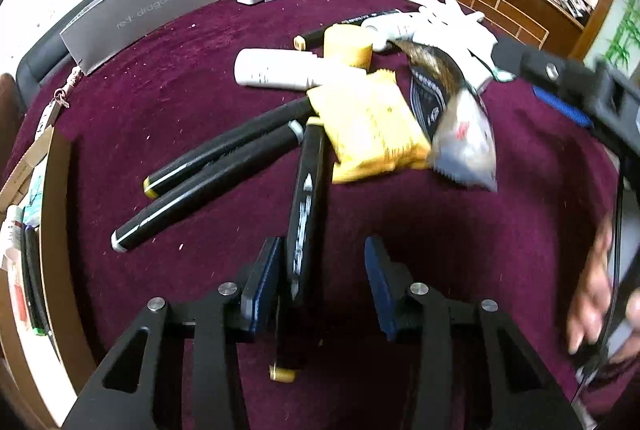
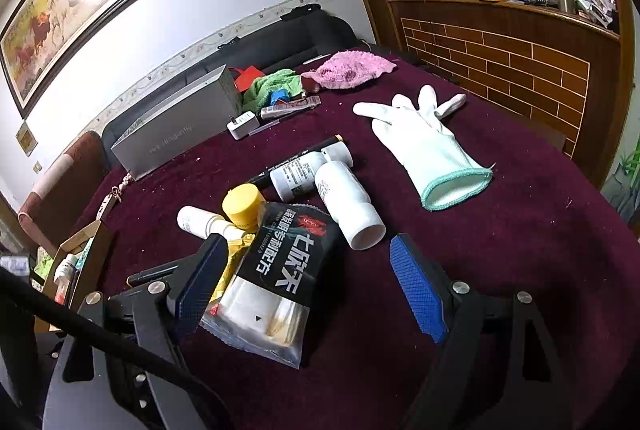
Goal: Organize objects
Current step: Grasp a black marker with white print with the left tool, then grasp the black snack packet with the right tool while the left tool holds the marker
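Left hand-held gripper (image 1: 320,278) straddles a black marker (image 1: 305,214), pads not yet pinching, to lift it, while the right hand-held gripper (image 2: 308,290) gapes empty over the snack packet (image 2: 276,278).

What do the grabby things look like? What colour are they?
Both are black plastic frames with silver round bolts. The left gripper has dark blue pads on its fingers. The right gripper has brighter blue bumpy pads, with a black cable beside it.
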### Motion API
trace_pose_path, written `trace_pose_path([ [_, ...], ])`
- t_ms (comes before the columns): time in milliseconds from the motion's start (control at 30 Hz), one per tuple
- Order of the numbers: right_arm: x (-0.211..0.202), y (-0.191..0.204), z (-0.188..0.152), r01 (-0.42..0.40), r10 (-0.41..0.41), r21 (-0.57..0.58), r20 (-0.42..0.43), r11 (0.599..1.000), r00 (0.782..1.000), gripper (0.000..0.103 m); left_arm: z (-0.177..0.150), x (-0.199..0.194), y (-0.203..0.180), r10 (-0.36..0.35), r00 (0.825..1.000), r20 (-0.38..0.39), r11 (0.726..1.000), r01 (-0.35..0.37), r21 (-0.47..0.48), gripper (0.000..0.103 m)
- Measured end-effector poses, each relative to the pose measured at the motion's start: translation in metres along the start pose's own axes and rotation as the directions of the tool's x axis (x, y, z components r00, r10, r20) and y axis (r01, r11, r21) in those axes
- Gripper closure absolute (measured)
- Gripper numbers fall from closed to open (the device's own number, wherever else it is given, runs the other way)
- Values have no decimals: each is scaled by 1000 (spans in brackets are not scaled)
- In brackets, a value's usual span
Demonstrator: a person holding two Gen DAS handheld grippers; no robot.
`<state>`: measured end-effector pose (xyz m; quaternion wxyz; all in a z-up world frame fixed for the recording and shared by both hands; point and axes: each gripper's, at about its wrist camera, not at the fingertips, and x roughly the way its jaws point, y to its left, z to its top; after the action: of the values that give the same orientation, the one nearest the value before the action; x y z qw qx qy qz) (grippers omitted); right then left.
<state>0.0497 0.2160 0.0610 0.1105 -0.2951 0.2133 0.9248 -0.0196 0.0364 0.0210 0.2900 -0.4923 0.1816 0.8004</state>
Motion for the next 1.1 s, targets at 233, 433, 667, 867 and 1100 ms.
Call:
trace_pose_path([
  [233, 4, 3, -2, 5, -5, -11, -17, 1000, 1000, 20, 2, 1, -5, 20, 999, 38, 1000, -19, -25, 90],
  [433, 6, 0, -2, 4, -3, 1, -30, 1000, 1000, 20, -17, -20, 11, -32, 996, 78, 990, 42, -134, 92],
  [667, 12, -4, -3, -1, 2, 25, -63, 1000, 998, 20, -43, -65, 21, -80, 981, 176, 969, 118, -215, 92],
  [867, 18, -16, -5, -3, 13, 96, -101, 995, 995, 20, -64, -91, 22, -149, 959, 242, 949, 207, -236, 91],
  [1100, 7, -16, -3, -15, 29, 115, -117, 993, 993, 20, -85, -114, 29, -178, 937, 299, 937, 254, -239, 91],
])
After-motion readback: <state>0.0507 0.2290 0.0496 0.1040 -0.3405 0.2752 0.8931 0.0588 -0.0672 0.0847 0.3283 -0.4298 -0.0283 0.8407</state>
